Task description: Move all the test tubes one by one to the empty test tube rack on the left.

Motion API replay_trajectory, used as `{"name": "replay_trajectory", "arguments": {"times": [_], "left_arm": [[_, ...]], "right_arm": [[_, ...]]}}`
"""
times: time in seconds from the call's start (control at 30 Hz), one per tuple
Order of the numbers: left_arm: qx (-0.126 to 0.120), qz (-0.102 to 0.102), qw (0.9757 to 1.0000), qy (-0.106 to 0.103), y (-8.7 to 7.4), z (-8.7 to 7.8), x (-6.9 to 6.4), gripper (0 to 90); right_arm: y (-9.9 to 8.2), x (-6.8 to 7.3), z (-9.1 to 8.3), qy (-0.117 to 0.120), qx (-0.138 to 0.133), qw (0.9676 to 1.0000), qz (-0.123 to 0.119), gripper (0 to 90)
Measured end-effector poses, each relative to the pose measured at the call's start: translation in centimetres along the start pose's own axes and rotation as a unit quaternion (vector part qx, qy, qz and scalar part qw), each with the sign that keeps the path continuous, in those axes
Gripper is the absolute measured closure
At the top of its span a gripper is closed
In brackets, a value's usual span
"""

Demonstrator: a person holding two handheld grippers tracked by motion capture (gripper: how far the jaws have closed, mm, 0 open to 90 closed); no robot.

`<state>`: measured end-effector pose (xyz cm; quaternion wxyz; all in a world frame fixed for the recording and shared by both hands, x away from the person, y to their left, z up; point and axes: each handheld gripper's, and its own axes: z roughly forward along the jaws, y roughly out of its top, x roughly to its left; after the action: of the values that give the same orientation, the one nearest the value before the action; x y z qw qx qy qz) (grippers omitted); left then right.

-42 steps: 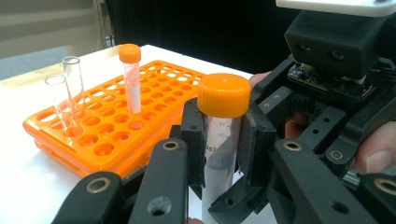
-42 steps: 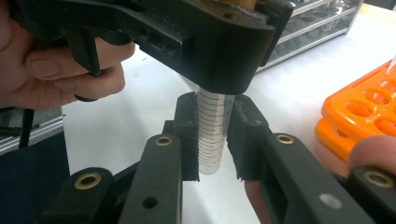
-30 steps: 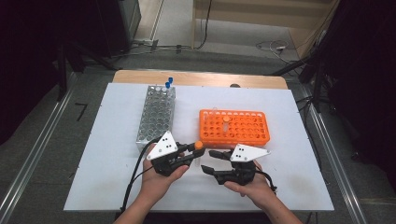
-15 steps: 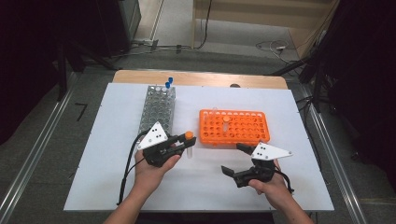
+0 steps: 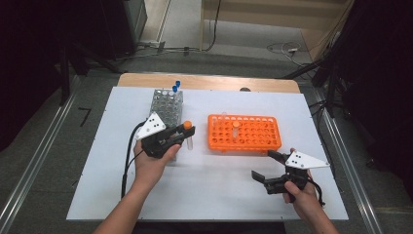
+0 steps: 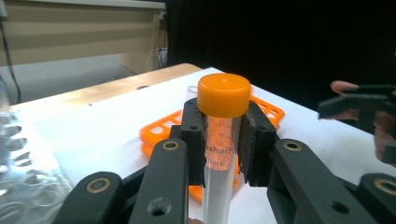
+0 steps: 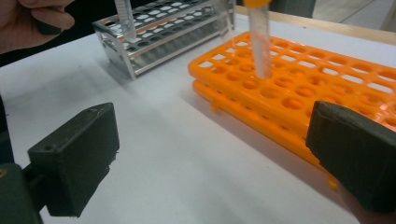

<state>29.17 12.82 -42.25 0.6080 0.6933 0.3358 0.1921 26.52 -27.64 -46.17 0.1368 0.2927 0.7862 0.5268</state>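
Note:
My left gripper (image 5: 188, 134) is shut on a clear tube with an orange cap (image 6: 223, 95), held upright between the clear rack (image 5: 168, 108) and the orange rack (image 5: 245, 132). The pads (image 6: 194, 140) press on the tube just below its cap. One more orange-capped tube (image 5: 235, 126) stands in the orange rack (image 7: 299, 93). My right gripper (image 5: 263, 164) is at the front right of the table. Its jaws have just been opening and now stand wide, with nothing between the pads (image 7: 74, 158).
The clear rack (image 7: 163, 32) holds two blue-capped tubes (image 5: 175, 87) at its far end. The white tabletop (image 5: 214, 190) ends in a wooden strip (image 5: 209, 82) at the back. Floor rails run along both sides, and cables lie on the floor behind.
The two grippers, close together at the table's middle a second ago, have parted. The left went back and left with the tube. The right went right, and its jaws opened.

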Motion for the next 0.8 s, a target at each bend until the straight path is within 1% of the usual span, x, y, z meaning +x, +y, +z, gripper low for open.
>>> {"name": "replay_trajectory", "arguments": {"times": [0.1,0.2,0.23,0.33,0.43,0.63,0.7,0.8], "left_arm": [[-0.005,-0.006,0.9999,0.009,0.4,0.1,0.8,75.1],[-0.008,-0.005,0.9998,0.019,0.7,0.3,1.6,75.1],[-0.008,-0.006,0.9997,0.021,0.8,0.3,1.8,75.1],[-0.01,-0.008,0.9994,0.031,1.0,0.6,2.5,75.1],[-0.007,-0.005,0.9991,0.041,1.2,0.8,3.2,75.1],[-0.005,-0.007,0.9982,0.059,1.6,1.4,4.6,75.1],[-0.004,-0.005,0.9977,0.067,1.8,1.7,5.1,75.1],[-0.007,-0.009,0.9968,0.079,2.0,2.1,6.0,75.1]], "right_arm": [[-0.4,-0.7,-0.5,-0.008,-0.001,0.9999,0.007,1.2],[-0.8,-1.4,-1.1,-0.017,-0.003,0.9998,0.013,1.2],[-0.9,-1.7,-1.2,-0.02,-0.003,0.9997,0.011,1.2],[-1.2,-2.4,-1.4,-0.03,-0.002,0.9994,0.015,1.2],[-1.5,-3.1,-1.4,-0.039,0.0,0.9991,0.019,1.2],[-1.8,-3.7,-1.4,-0.048,0.001,0.9986,0.024,1.2],[-1.8,-3.9,-1.4,-0.049,-0.001,0.9985,0.026,1.2],[-1.9,-4.0,-1.4,-0.053,-0.001,0.9982,0.028,1.2]]}}
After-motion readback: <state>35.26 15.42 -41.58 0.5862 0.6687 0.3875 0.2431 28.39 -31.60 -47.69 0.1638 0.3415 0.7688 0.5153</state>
